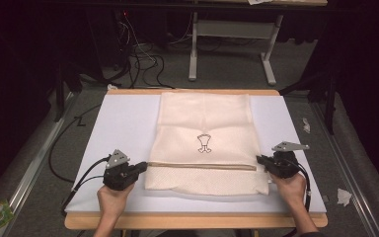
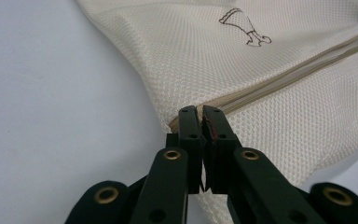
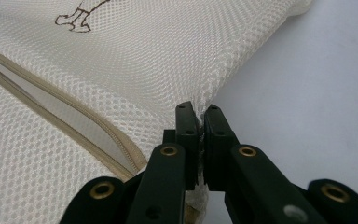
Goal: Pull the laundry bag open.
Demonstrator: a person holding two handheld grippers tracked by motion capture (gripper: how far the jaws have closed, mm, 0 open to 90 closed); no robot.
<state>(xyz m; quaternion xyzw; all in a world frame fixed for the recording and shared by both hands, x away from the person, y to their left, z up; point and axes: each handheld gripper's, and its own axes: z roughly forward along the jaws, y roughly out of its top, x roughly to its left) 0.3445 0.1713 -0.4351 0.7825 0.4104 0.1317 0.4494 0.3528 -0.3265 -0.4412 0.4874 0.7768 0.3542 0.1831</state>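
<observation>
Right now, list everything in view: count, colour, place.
mesh laundry bag: one, cream, flat on mat centre, near part folded at the zip
zip: one, beige, across the bag near its front
printed emblem: one, dark outline, bag centre
mat: one, white, covering the tabletop
table: one, light wood edge
left gripper: one, black, shut on the bag's left edge
right gripper: one, black, shut on the bag's right edge
hands: two, at the near edge
</observation>
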